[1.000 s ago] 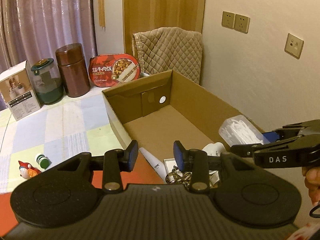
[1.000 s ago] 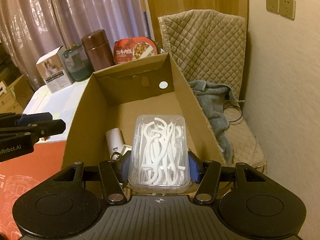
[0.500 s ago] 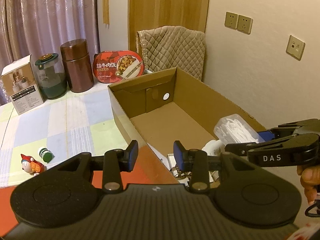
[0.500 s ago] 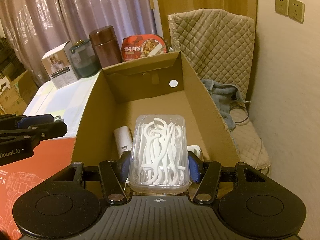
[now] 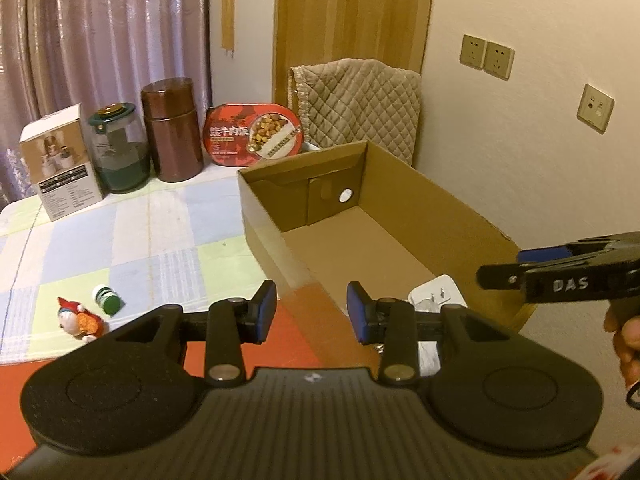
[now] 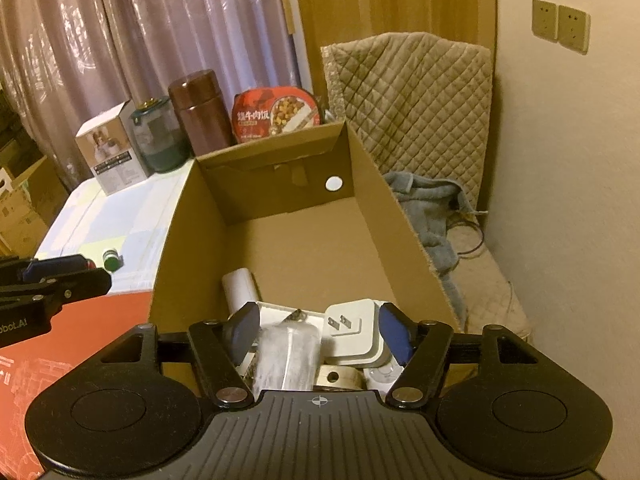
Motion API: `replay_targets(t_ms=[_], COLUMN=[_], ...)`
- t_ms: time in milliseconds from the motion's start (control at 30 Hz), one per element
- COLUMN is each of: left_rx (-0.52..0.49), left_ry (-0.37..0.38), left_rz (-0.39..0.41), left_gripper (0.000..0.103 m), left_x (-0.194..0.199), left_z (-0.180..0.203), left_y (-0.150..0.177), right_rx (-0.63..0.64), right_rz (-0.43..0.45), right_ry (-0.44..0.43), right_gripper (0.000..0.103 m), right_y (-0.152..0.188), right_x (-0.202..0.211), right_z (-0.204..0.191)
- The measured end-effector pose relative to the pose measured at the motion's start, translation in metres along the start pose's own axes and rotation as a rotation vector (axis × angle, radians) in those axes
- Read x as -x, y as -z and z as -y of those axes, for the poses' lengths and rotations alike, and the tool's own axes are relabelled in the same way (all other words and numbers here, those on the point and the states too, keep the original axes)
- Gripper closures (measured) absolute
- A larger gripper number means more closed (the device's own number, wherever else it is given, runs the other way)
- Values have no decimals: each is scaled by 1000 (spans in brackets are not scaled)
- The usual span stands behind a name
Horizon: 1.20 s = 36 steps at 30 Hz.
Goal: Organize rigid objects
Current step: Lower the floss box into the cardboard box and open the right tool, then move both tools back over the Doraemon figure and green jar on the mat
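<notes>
Cardboard box (image 6: 400,240) holds a white plug (image 6: 352,332) beneath both grippers' parted, empty jaws; toy (image 5: 78,320) lies outside

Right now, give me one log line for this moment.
right gripper: open, above cardboard box | floss pick case: blurred, in box | left gripper: open, empty | small green bottle: on table

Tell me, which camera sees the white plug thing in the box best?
The right wrist view. There the white plug lies in the cardboard box, prongs facing up, just beyond the open right tool. In the left wrist view, the left tool hides most of the white plug.
</notes>
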<state>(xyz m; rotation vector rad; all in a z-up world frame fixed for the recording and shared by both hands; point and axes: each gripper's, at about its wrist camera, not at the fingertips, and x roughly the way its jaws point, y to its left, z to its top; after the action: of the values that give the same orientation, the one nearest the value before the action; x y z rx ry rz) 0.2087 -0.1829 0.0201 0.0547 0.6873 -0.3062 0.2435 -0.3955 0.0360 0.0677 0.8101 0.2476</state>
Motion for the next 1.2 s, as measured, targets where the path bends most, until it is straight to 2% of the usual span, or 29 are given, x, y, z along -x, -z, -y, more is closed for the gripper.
replay_targets(t_ms=[367, 633, 833, 1133, 1200], left_rx=[54, 120, 148, 195, 199], left_ry=[-36, -87, -148, -226, -231], left_rz=[44, 67, 66, 65, 64], left_gripper=[69, 69, 69, 53, 47], left_x=[51, 99, 126, 148, 149], left_z=[-27, -62, -94, -139, -148], left_y=[13, 43, 68, 95, 98], right_rx=[-19, 24, 65, 109, 116], right_rz=[70, 112, 114, 76, 68], right_ry=[-47, -136, -195, -250, -256], right_gripper=[38, 35, 33, 31, 31], right_y=[-1, 10, 25, 43, 45], right_x=[46, 77, 86, 71, 67], right_z=[-31, -83, -123, -172, -178])
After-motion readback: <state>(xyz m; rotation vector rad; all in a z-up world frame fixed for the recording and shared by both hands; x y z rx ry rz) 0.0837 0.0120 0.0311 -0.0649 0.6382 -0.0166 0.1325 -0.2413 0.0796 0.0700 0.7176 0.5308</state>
